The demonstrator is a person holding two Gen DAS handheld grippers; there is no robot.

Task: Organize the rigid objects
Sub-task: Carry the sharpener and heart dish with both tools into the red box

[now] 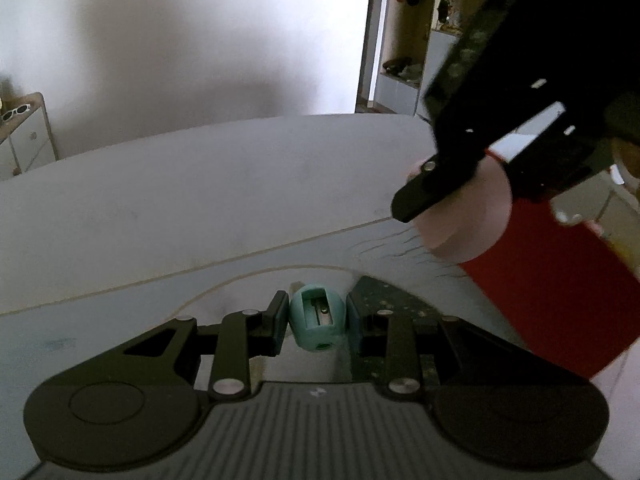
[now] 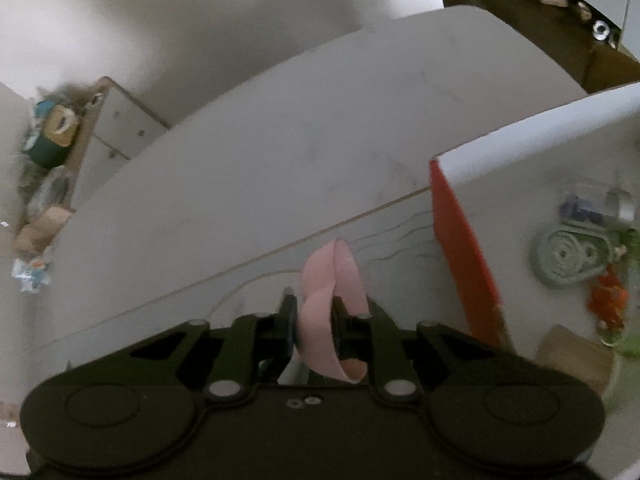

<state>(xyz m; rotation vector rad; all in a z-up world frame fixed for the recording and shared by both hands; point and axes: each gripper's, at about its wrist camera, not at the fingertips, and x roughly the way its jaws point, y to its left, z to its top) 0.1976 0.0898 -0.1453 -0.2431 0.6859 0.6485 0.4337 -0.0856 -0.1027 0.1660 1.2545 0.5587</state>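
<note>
You are carrying two things at once. The small teal plastic pencil sharpener is sitting clamped between the pads of your left gripper, held above the white table. The pale pink shallow plastic bowl is pinched by its wall in your right gripper, whose jaws are closed tight on the thin rim, with the bowl standing on edge and its hollow turned right.

The likely destination is the red-sided box with white interior walls just to the right of the bowl. Keep the bowl's rim clear of the box's near corner as you are bringing it over, and let go only once it is well inside, since a grip on a thin wall may let the bowl swing. Hold the left gripper back so the two are not crowding each other over the box.

Much is unclear: the box's contents are blurring, with only a grey spiral-patterned piece and some orange-red bits discernible. In the left wrist view the right gripper hides most of the bowl.
</note>
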